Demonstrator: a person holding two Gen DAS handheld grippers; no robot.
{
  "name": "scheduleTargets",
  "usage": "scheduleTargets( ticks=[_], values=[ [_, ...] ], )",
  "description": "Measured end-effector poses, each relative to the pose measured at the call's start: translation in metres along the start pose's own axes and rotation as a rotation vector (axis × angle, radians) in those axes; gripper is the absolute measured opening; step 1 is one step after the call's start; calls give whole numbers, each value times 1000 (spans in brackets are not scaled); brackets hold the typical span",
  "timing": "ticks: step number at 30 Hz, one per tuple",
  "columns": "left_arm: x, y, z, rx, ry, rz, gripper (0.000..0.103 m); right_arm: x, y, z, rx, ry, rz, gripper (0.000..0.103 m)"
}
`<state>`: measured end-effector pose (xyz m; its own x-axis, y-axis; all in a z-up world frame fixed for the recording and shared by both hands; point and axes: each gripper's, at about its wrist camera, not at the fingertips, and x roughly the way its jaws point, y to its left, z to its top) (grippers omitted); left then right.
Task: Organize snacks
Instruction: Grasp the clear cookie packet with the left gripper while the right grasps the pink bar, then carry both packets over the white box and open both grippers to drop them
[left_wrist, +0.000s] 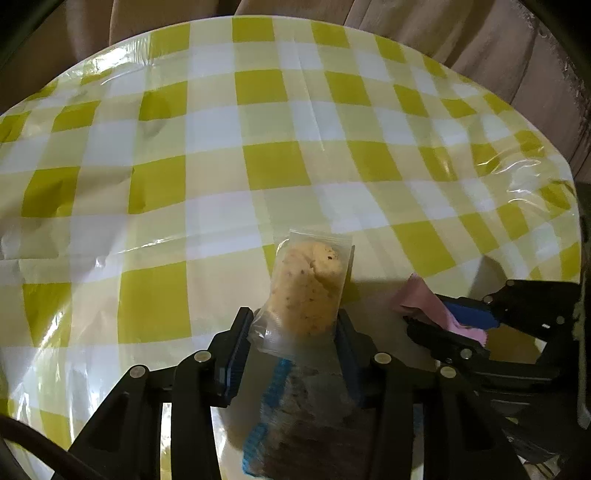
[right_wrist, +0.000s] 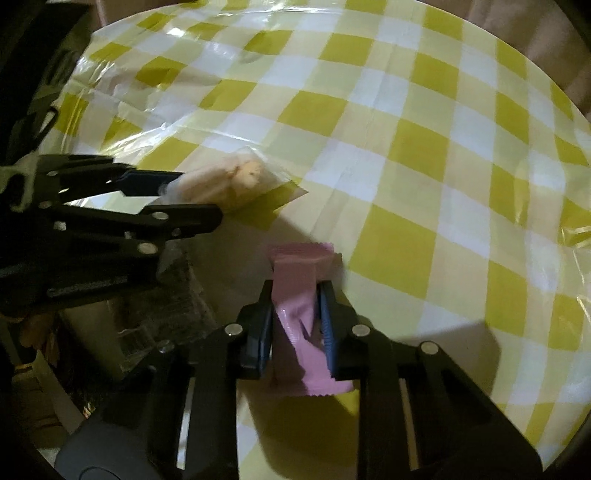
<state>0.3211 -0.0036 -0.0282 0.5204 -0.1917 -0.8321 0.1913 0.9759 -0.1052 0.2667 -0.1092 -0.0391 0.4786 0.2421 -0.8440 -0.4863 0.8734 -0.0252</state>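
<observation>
Pink wrapper (right_wrist: 295, 317) pinched by right gripper (right_wrist: 295, 325), lower centre of frame. Clear cookie bag (left_wrist: 306, 291) clamped by left gripper (left_wrist: 295, 332), bottom centre, above checked tablecloth (left_wrist: 258, 110). Risk: cookie crushed if squeezed harder; slick film could slip.

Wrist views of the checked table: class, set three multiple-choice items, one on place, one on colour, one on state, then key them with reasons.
1. Where is the cookie bag?
A. between the left tongs
B. flat at the far table edge
C. on a chair

2. What colour is the wrapper in the right tongs?
A. blue
B. pink
C. green

3. How do the right tongs stand?
A. wide open, empty
B. shut on the wrapper
C. out of view

Key: 1 A, both pads flank the bag; 2 B, pink foil shows; 3 B, pads crumple the wrapper.
</observation>
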Motion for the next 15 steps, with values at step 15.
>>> scheduleTargets(
  ticks=[15],
  values=[
    [-29, -51, -23, 20, -27, -38, 44, -50, -30, -45, 177, -10, -151, 24]
  ],
)
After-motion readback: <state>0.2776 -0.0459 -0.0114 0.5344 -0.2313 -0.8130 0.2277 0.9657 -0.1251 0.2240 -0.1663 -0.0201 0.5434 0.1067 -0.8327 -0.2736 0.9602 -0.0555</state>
